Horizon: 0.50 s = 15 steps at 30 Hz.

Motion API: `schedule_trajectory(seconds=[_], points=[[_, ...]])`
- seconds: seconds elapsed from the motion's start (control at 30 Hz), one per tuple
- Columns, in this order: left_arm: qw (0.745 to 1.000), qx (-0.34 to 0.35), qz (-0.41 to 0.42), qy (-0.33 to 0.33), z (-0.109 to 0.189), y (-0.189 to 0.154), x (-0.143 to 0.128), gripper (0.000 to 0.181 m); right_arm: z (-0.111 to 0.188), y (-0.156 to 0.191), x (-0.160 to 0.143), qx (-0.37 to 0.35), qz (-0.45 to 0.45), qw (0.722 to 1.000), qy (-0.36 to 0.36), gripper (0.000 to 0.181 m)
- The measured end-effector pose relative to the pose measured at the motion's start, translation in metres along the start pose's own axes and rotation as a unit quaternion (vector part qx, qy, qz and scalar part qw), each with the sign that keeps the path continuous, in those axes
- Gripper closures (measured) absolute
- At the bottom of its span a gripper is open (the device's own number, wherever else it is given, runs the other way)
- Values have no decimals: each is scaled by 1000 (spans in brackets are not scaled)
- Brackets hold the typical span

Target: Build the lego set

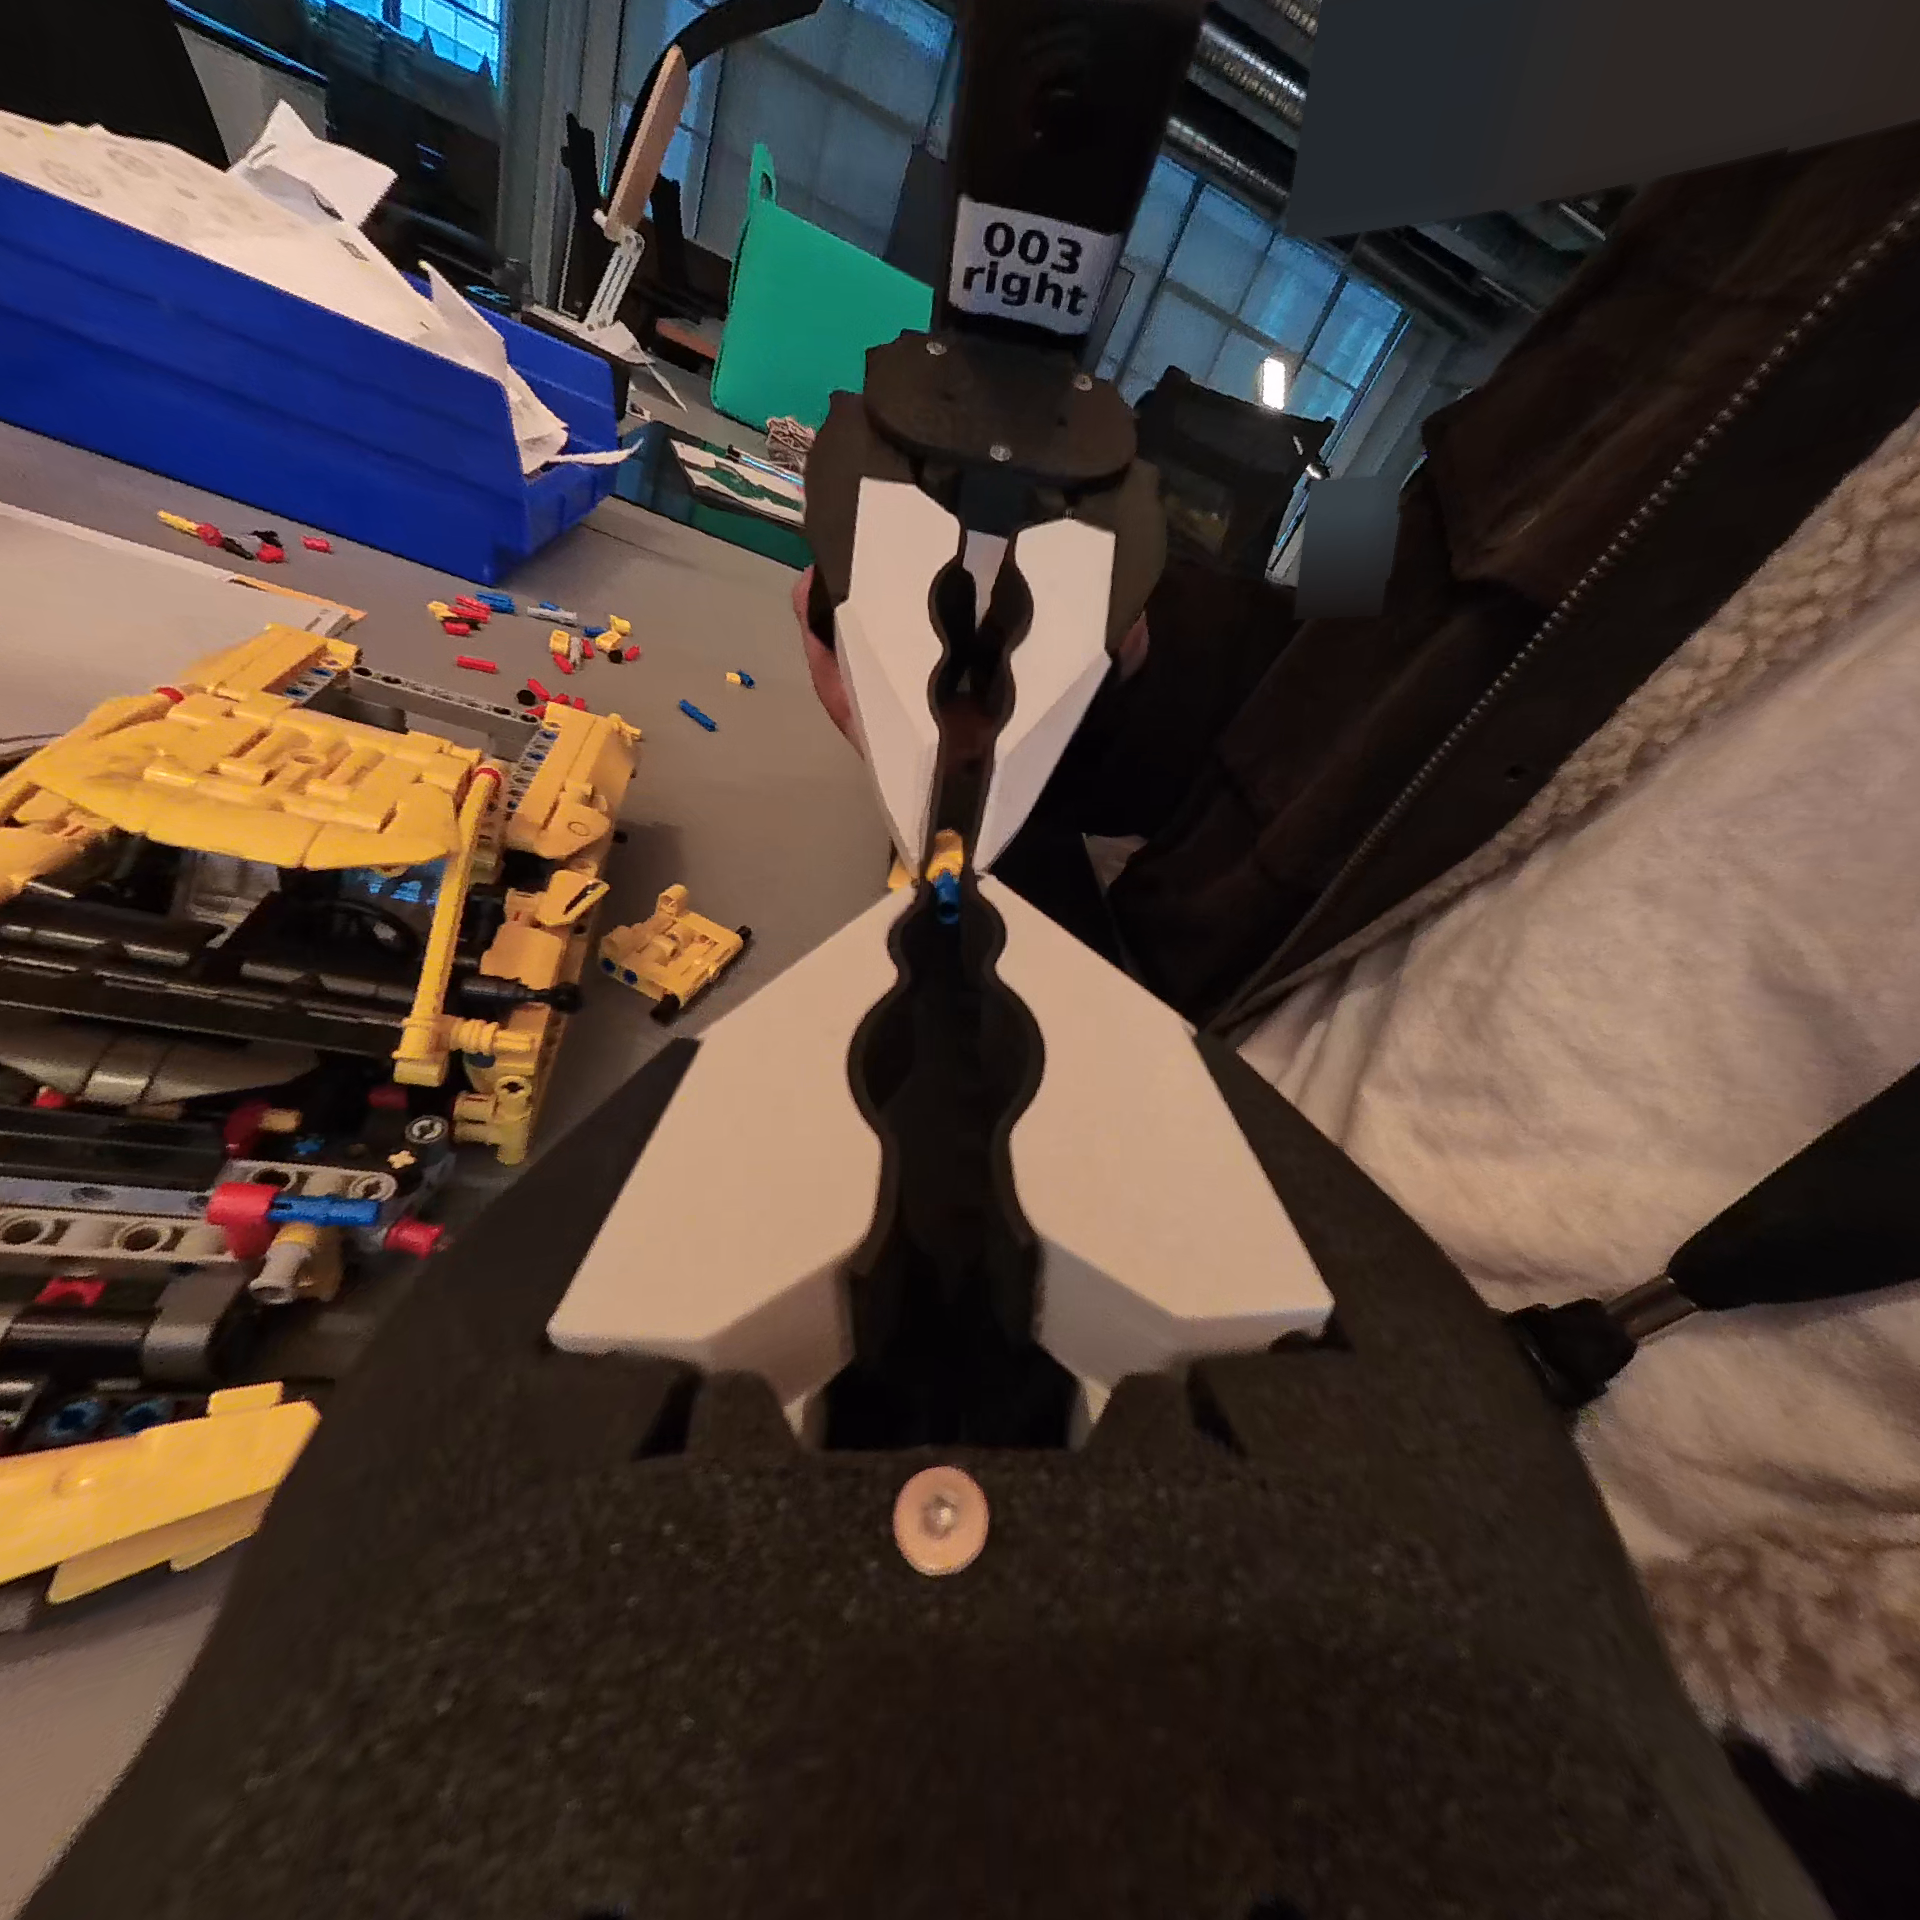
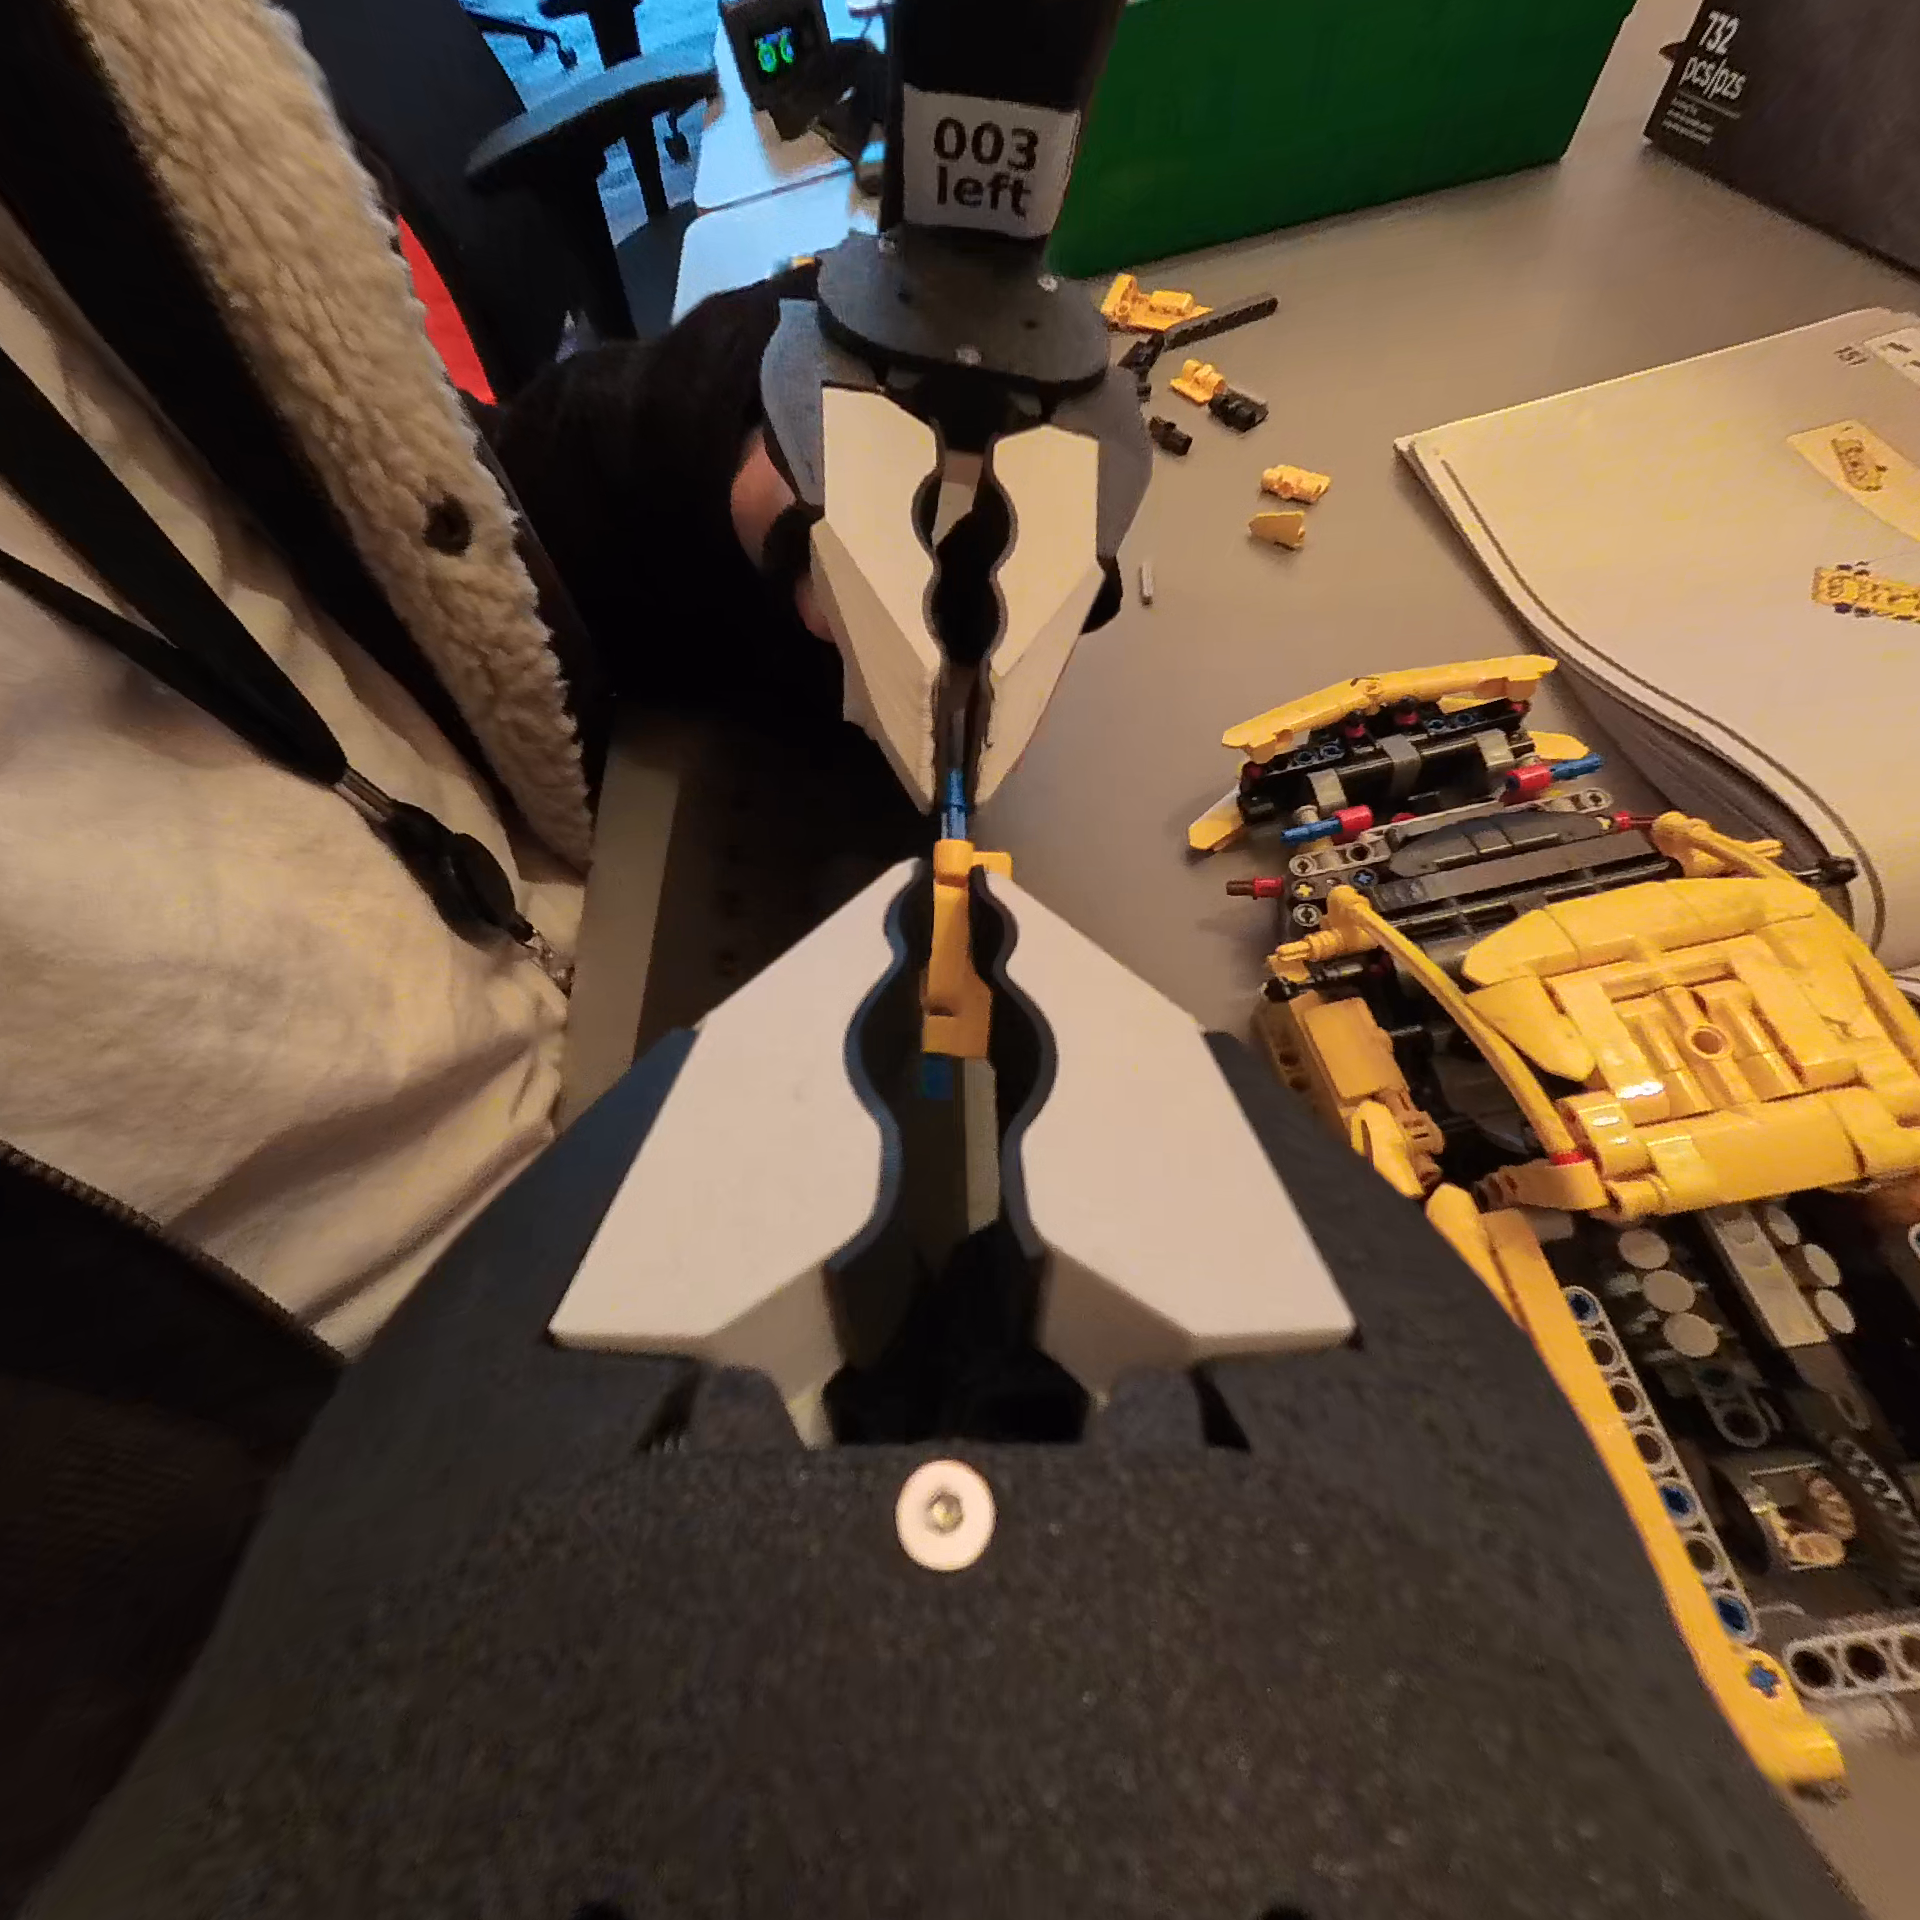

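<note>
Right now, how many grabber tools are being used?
2: the left gripper pinches a blue pin; the right gripper, tip to tip with it, holds a yellow piece.

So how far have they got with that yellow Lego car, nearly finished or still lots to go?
Well along, not finished. The yellow car already has its roof and body panels on, but open beams and bare pins show. Right now the right gripper holds a yellow piece while the left gripper holds a blue pin against it. Loose pieces and a small yellow sub-assembly still wait on the table.
</note>
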<state>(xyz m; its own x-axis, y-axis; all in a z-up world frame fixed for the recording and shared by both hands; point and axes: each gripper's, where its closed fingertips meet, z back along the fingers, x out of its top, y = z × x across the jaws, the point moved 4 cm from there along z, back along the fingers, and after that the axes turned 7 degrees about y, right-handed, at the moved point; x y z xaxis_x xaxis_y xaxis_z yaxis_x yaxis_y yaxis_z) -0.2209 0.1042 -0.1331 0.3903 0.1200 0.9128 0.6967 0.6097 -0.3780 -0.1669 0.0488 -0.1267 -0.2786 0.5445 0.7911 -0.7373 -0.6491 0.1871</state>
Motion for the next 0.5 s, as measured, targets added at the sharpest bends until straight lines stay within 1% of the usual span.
schedule_trajectory(seconds=[0.1,0.17,0.33,0.4,0.5], points=[[1000,-9,0,3,0,-2,-1,177,0,2,1,-3,15,1000,14,176],[1000,-15,-5,1,0,-4,0,177,0,4,2,11,12,1000,13,175],[1000,3,-21,6,-2,-3,-1,177,0,2,0,21,-5,1000,0,176],[1000,-2,-22,2,-3,-5,0,177,-2,4,2,34,-16,999,-22,176],[1000,8,-24,5,-3,-4,-1,177,-3,2,1,29,-20,999,-25,176]])
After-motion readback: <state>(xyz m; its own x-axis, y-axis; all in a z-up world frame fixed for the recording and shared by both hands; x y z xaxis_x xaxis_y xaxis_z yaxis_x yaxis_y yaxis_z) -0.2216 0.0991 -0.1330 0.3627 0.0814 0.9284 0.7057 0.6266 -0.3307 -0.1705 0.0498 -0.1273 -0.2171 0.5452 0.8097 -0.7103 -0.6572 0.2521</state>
